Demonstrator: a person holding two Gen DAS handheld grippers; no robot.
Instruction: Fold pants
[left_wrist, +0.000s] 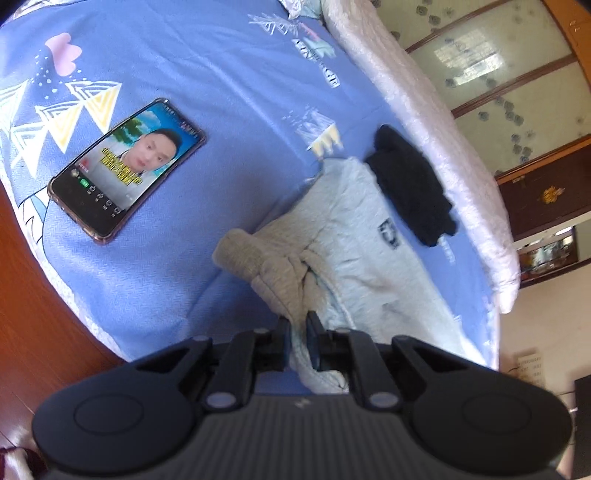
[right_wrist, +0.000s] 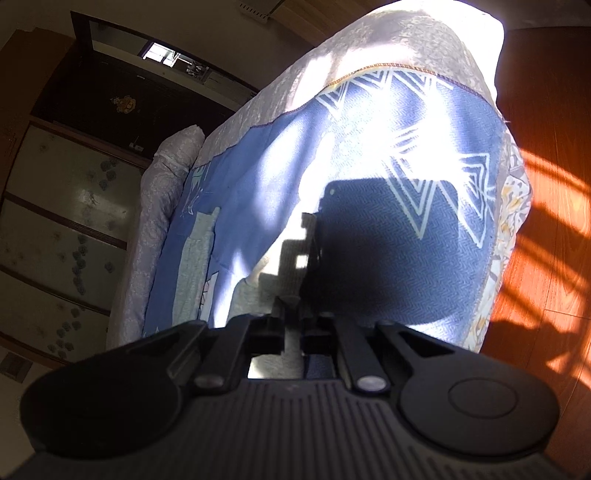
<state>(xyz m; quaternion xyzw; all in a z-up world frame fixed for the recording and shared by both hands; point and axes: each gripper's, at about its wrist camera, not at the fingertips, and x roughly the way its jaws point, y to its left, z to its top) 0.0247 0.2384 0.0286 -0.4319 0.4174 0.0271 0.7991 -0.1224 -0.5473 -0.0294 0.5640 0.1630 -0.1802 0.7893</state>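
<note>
Item: grey sweatpants (left_wrist: 354, 236), on the blue bedspread (left_wrist: 221, 92) beside a black garment (left_wrist: 410, 184). My left gripper (left_wrist: 297, 332) pinches their beige cuff (left_wrist: 273, 273); my right gripper (right_wrist: 293, 306) is pressed together, contents indiscernible. Soft, light, floppy fleece, I judge; best held at hems. Phone (left_wrist: 125, 170) beyond.

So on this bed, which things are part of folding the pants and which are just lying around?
Part of the job:
- grey pants, bunched on the blue bedspread
- left gripper, shut on the pants fabric
- right gripper, jaws shut; what it holds is too dark to tell

Just lying about:
- phone, screen lit
- dark fuzzy cloth beside the pants
</note>
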